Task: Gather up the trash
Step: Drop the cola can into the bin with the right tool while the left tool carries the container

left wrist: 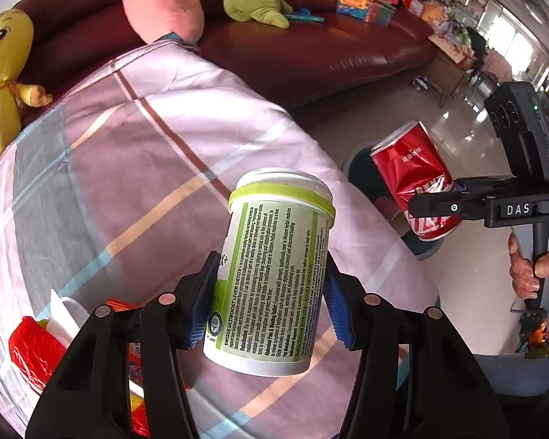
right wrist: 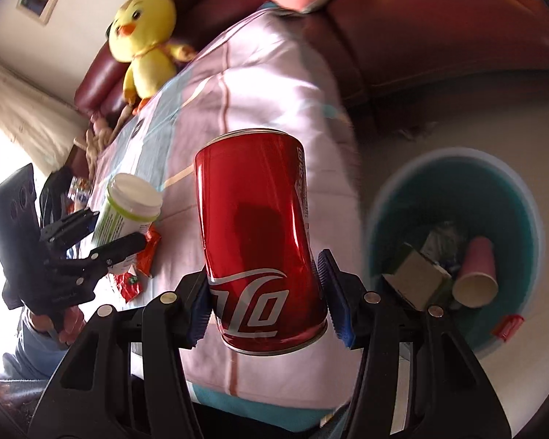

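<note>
Left wrist cam sits right behind the left gripper [left wrist: 271, 301], angled steeply down along its fingers, tablecloth [left wrist: 128, 168] close past the tips, sofa [left wrist: 311, 44] beyond. Right wrist cam: same mount behind the right gripper [right wrist: 265, 294], also tilted down, bin [right wrist: 454, 252] beside its right finger. Both views share cloth, sofa, yellow chick toy [left wrist: 3, 73], and each other's gripper.

The left gripper [left wrist: 271, 300] points steeply down, its jaws clamped on a bottle [left wrist: 274, 274]. The right gripper [right wrist: 267, 292] also points down, jaws clamped on a can [right wrist: 260, 241]. A hand [left wrist: 534, 267] grips the right handle.
</note>
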